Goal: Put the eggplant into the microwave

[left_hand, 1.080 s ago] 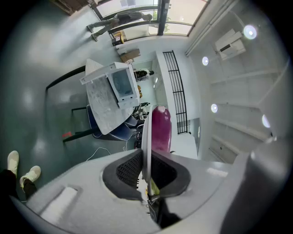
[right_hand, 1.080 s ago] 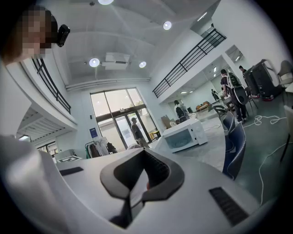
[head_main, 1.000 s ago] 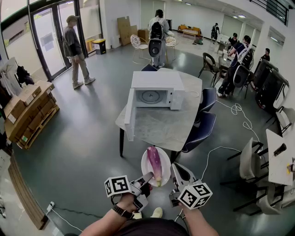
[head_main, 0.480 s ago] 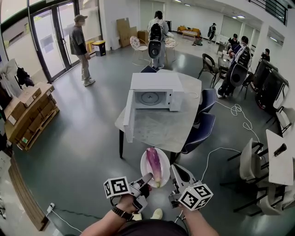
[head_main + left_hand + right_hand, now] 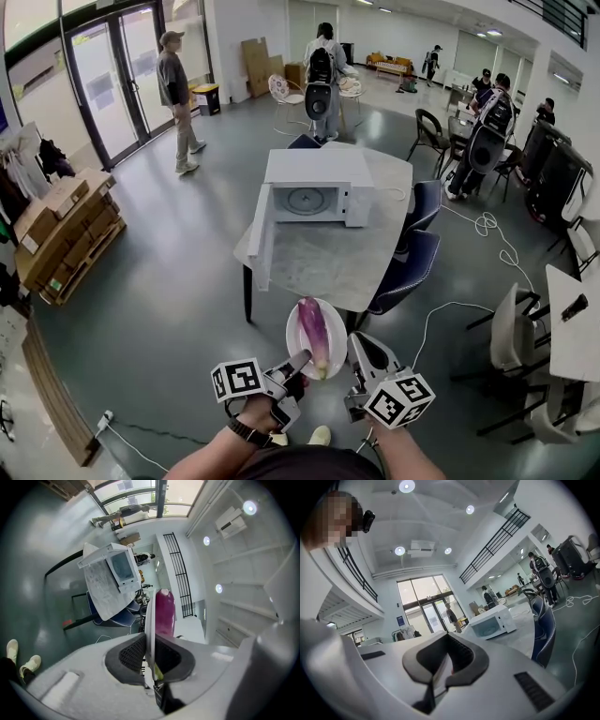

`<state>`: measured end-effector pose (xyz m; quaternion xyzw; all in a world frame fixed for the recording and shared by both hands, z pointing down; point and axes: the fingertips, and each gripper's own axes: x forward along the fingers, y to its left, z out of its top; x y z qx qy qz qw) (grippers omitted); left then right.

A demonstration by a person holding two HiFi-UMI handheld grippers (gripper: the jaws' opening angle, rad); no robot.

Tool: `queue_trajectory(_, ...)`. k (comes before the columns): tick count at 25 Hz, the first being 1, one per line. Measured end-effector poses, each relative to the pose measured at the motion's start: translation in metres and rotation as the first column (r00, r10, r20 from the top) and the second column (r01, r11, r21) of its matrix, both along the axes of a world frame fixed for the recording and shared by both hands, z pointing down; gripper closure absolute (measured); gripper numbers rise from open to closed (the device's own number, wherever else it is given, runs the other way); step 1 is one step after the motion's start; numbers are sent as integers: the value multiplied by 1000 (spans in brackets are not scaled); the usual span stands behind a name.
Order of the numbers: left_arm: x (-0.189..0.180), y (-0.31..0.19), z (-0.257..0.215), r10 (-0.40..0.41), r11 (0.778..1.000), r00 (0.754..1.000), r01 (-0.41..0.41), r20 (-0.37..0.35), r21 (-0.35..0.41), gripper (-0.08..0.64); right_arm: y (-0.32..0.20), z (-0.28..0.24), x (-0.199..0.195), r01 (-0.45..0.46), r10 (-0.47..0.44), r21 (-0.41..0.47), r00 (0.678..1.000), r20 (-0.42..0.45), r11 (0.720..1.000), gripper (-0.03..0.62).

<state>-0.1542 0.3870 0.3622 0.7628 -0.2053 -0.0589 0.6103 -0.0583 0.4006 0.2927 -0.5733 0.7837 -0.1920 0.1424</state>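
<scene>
At the far left, brown cardboard boxes (image 5: 58, 225) are stacked near tall glass doors (image 5: 112, 75), where a person (image 5: 178, 98) stands. The floor (image 5: 159, 291) is smooth, glossy grey.

The left gripper (image 5: 296, 364) is white plastic with ribbed black pads. It is clamped on the near rim of a thin, round white plate (image 5: 293, 336), which its own view shows edge-on between the jaws. The long, glossy purple eggplant (image 5: 314, 336) lies on the plate, just beyond the jaws, with its greenish end nearest them.

Farther off, a boxy white microwave (image 5: 319, 173) stands on a pale marbled table (image 5: 328, 262). Its door is swung open to the left.

The right gripper (image 5: 358, 345), just right of the plate, has its jaws closed together with nothing between them. Dark blue padded chairs (image 5: 412, 253) stand at the table's right.
</scene>
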Motion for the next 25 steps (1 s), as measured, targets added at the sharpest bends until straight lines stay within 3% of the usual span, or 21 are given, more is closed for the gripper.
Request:
queue_trajectory(15,25,-9,5,-50,999,999,50,11,4,523,-7,4,31,23,-23,7,999,25,1000,591)
queue_trajectory(25,42,-66,15,-28,1000,999,28,23,1,523,-57,11,49,-7,7,-3,1000,25,1000,591)
